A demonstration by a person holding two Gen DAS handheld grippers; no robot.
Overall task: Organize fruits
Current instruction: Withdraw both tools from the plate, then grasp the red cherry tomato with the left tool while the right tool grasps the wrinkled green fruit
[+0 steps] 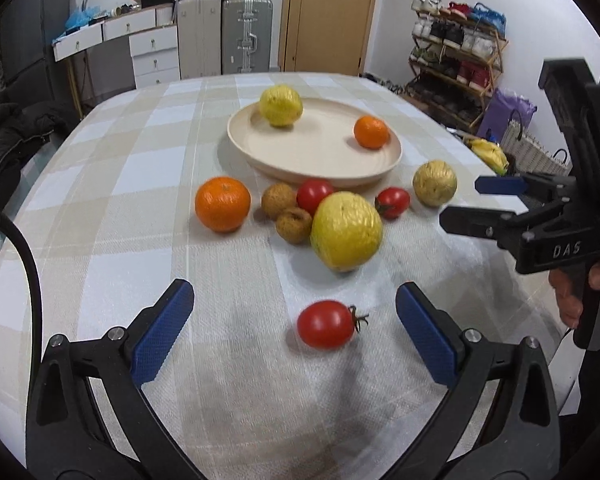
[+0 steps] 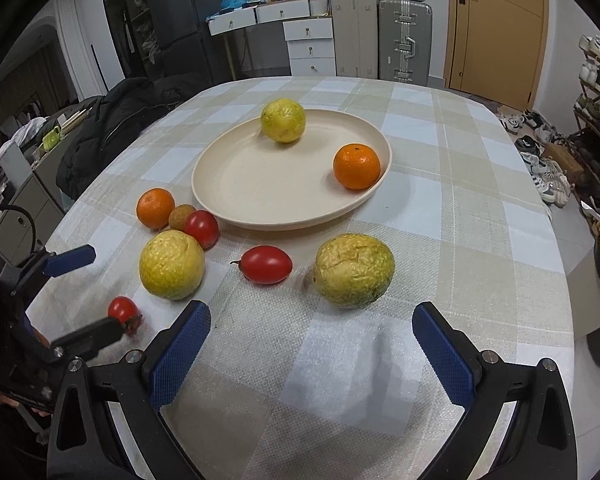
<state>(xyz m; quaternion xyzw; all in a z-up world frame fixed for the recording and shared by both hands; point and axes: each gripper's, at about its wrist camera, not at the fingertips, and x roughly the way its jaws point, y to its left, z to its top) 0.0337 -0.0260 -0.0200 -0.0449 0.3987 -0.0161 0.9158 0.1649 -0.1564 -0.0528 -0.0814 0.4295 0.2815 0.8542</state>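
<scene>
Writing: the letters "DAS" stood in relief on the black body of the right gripper [image 1: 476,204], seen from the left wrist camera.
Left gripper [image 1: 294,332]: its blue-padded jaws were spread wide, gripping nothing, one on either side of a small red cherry tomato with a dark stem [image 1: 326,324]; pads clear of it.
Near tomato: it lay on the beige-and-white checked tablecloth [image 1: 120,168], stem end pointing to the right in the left wrist view.
Right gripper [image 2: 312,344]: jaws also wide apart and empty, low over the cloth, near a wrinkled, cracked yellow-green round fruit [image 2: 354,269].
Oval red tomato [image 2: 266,264]: long axis ran left to right, stem at its left end, between the wrinkled fruit and a large bumpy yellow fruit [image 2: 171,264].
Round cream plate [image 2: 236,184]: held a yellow citrus [image 2: 283,120] at the far side and a glossy orange mandarin [image 2: 356,166] against the right rim.
Off the plate: a second mandarin [image 2: 155,208], a brown longan [image 2: 181,216] and a red tomato [image 2: 202,228] clustered near its left edge.
</scene>
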